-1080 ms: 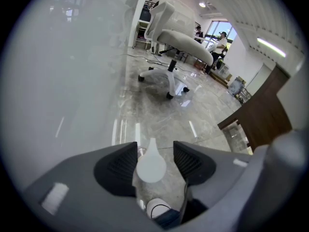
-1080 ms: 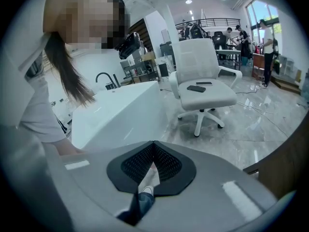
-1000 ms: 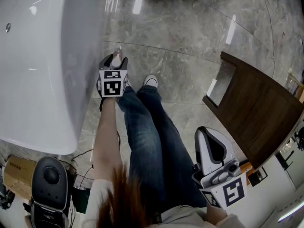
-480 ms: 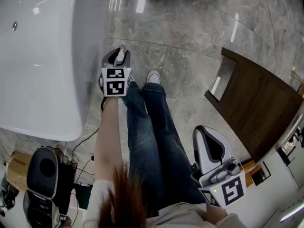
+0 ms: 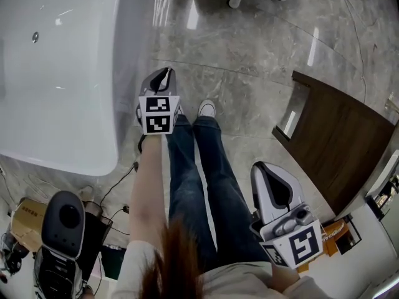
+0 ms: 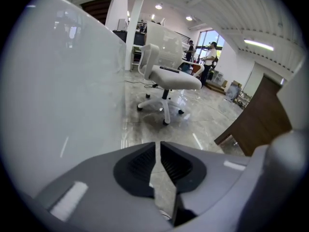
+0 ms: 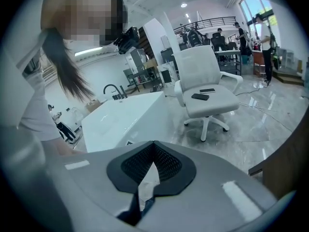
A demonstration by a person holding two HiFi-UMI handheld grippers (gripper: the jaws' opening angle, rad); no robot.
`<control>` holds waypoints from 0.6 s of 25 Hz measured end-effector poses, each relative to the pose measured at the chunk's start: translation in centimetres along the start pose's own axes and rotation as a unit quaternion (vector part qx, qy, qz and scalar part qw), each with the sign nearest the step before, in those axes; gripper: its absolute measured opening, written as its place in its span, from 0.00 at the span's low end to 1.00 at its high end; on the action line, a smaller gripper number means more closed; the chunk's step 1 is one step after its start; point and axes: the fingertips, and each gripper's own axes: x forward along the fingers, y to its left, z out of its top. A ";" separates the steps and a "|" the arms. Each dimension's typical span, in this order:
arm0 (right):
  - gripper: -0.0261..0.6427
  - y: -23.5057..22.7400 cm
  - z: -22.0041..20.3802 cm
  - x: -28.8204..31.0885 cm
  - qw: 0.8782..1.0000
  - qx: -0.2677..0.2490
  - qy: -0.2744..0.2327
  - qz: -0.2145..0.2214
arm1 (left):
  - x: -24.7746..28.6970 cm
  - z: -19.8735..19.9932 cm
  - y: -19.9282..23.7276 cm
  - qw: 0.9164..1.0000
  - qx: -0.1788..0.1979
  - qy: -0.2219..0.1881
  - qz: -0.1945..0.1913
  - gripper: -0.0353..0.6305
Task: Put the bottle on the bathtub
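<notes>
The only print near at hand is the square black-and-white code pattern on each marker cube, one on the left tongs (image 5: 158, 114) and one on the right tongs (image 5: 296, 245); neither carries words. A small dark label on the outer wall of the glossy white bathtub (image 7: 120, 117) is too small to read, and so is the print on an orange item (image 5: 340, 238) near the right cube.

The left tongs (image 5: 163, 75) are closed to a hairline slit with nothing between the ribbed pads (image 6: 140, 161); only floor shows through. The right tongs (image 5: 265, 167) are closed too, with the pads (image 7: 164, 163) meeting at the tip and gripping nothing. The bottle cannot be made out in any view.

The bathtub (image 5: 106, 104) fills the head view's upper left, its rounded rim curving down to a corner beside the person's left forearm. The left tongs hang just beside its outer wall, which takes up the whole left side of the left gripper view (image 6: 63, 91).

Polished grey marble floor (image 5: 249, 48) lies open between the bathtub and a dark brown wooden panel (image 5: 336, 142) on the right. The person's legs in blue jeans and a white shoe (image 5: 207, 108) stand in this gap.

A white swivel office chair (image 6: 169, 76) stands farther off, well apart from both tongs. The right tongs are held low by the person's right hip, near the panel's edge.
</notes>
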 end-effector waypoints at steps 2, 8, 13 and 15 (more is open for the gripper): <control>0.04 0.1 0.3 -0.4 1.000 -0.005 -0.003 0.002 | -0.5 0.6 -0.2 1.000 -0.002 -0.007 0.004 0.16; 0.04 0.4 1.0 -1.1 1.000 -0.017 -0.008 0.007 | -1.9 1.6 -1.0 1.000 -0.008 -0.026 0.005 0.13; 0.04 0.8 2.3 -1.6 0.999 -0.028 -0.019 0.013 | -3.8 2.8 -0.9 0.999 -0.017 -0.034 0.017 0.13; 0.04 1.2 2.9 -1.7 0.999 -0.033 -0.023 0.014 | -5.1 4.1 -0.8 0.999 -0.024 -0.045 0.018 0.13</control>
